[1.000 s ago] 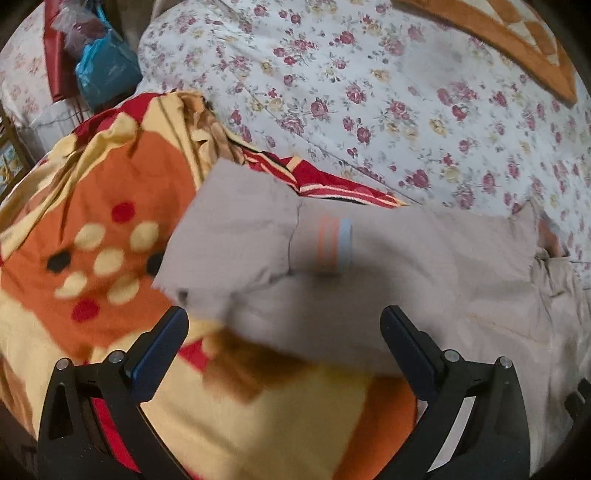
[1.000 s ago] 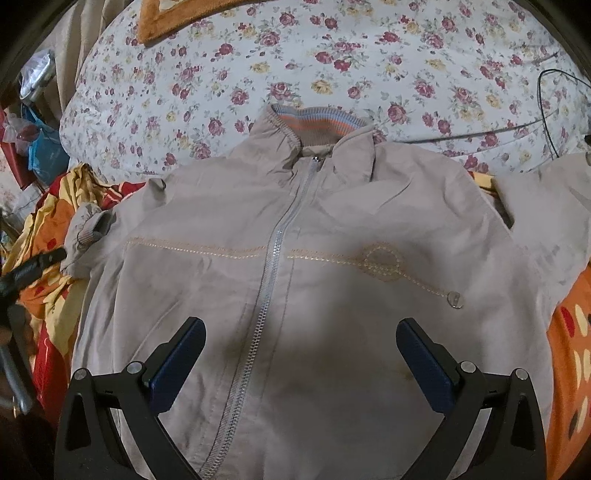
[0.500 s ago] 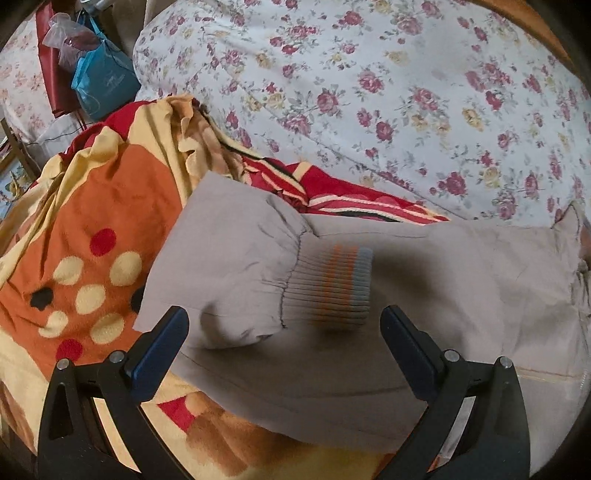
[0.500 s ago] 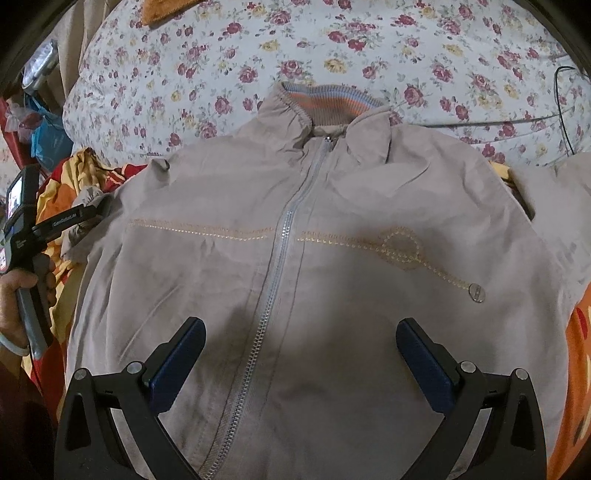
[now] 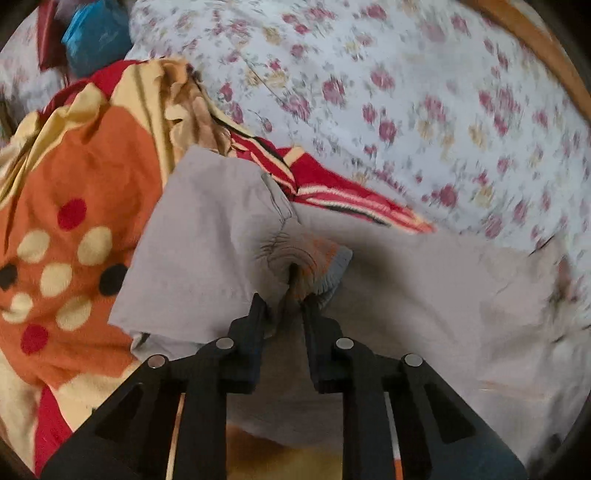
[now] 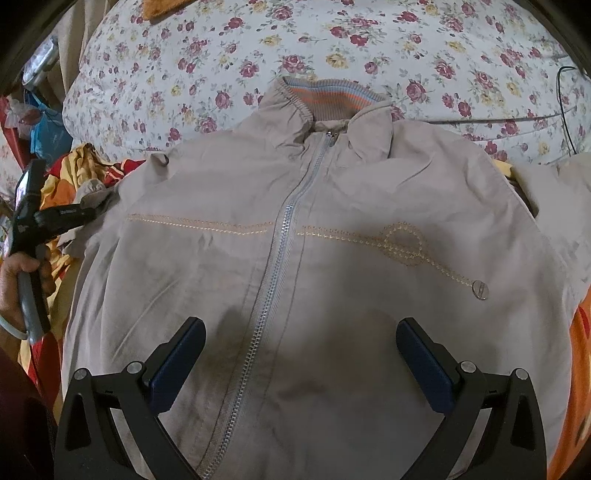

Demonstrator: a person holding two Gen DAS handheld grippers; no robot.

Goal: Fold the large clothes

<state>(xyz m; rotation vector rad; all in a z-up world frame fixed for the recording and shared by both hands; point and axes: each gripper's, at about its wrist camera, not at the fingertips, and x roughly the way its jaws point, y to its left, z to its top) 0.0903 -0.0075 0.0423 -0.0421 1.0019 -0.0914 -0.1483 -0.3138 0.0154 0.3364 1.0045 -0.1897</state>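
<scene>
A: What is shown in the left wrist view?

B: The left gripper (image 5: 284, 301) is seen with its jaws closing on the ribbed cuff with orange and blue stripes (image 5: 314, 264), which is bunched between the black fingertips. The beige sleeve (image 5: 207, 243) is laid over an orange and yellow spotted blanket (image 5: 77, 206) at the left, with a white floral quilt (image 5: 424, 110) at the far side. A blue bag (image 5: 96, 33) is seen at the far left corner. The picture is blurred.

A: And in the right wrist view?

B: The beige zip-up jacket (image 6: 332, 277) is spread front-up in the middle of the bed, collar far, hem near. The right gripper (image 6: 301, 363) is held wide apart above the lower chest, astride the grey zipper (image 6: 280, 236), with nothing between its pads. The left gripper is seen again at the left edge, carried by a hand (image 6: 16, 284), its tip at the sleeve end.

A: Which step is judged to be in hand?

B: The left sleeve is being taken by its cuff, probably to be folded in across the chest. A lift and a sweep to the right would be called for, with the body kept flat.

A: What stands in the way?

B: The rumpled blanket under the sleeve could be dragged along; a black cable (image 6: 565, 107) lies at the far right, well apart.
</scene>
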